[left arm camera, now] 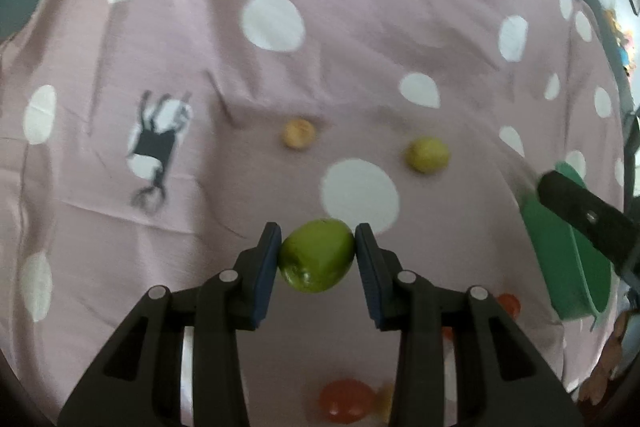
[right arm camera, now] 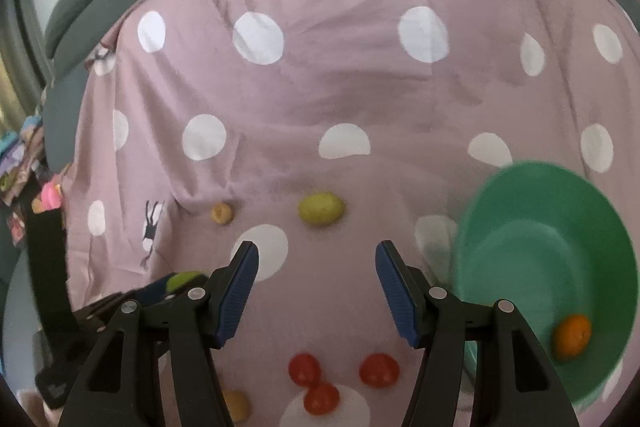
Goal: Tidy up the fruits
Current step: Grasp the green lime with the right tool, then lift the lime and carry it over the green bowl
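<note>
Left wrist view, left gripper: pads clamped on both sides of a green fruit, lifted clear above the pink dotted cloth.
Left wrist view, cloth: a peach-coloured fruit and a yellow-green fruit lie apart beyond the pads; red fruit shows blurred at the bottom.
Left wrist view, right edge: green bowl, partly behind a black gripper arm.
Right wrist view, right gripper: fingers spread wide, nothing between them (hovering over the cloth).
Right wrist view, bowl: tilted, one orange fruit inside near the rim.
Right wrist view, below the fingers: three red tomatoes clustered, a yellowish fruit at left.
</note>
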Tool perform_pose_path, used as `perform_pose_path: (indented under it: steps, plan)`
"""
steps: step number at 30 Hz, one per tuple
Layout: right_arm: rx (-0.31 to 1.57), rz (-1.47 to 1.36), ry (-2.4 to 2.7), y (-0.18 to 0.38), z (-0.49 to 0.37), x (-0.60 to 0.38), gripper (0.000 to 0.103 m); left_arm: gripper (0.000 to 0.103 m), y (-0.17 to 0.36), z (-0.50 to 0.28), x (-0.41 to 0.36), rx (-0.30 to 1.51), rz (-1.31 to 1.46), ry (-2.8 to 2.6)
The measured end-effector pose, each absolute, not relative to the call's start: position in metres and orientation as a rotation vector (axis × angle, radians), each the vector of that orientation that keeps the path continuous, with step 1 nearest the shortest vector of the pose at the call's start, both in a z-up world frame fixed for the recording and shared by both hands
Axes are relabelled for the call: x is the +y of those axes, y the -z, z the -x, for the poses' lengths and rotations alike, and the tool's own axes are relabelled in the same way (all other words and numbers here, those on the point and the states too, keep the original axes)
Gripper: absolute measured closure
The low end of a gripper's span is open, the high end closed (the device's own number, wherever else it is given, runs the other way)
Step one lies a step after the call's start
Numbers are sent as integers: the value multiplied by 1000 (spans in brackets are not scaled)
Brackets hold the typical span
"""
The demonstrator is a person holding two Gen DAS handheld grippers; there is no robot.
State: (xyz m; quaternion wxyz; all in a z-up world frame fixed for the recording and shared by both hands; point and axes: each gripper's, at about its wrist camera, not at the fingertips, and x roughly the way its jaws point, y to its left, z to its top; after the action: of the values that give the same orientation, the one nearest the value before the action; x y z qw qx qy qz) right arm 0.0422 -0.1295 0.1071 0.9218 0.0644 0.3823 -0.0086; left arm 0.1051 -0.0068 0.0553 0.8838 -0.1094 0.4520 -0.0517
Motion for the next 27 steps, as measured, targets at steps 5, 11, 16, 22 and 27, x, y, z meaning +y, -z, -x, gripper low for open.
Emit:
perform_pose_path:
  steps: [5,11,16,22,27]
  plan:
    - [856,-230,-8,-93,-92,-134,41,65,-61,-106,11,926,248,63]
    - [930,-255,87,-55,-130,-144,42,65,-66,-97,30,905,270,-11]
    - [941,-225,111,-39,-146,-143,42,65,-70,-93,30,895,284,12]
    - [956,-159,117,-22,-151,-133,55,65,-67,-95,27,907,268,19]
    - [965,-91,107,-18,-142,-117,56,65,-69,-95,28,909,268,17]
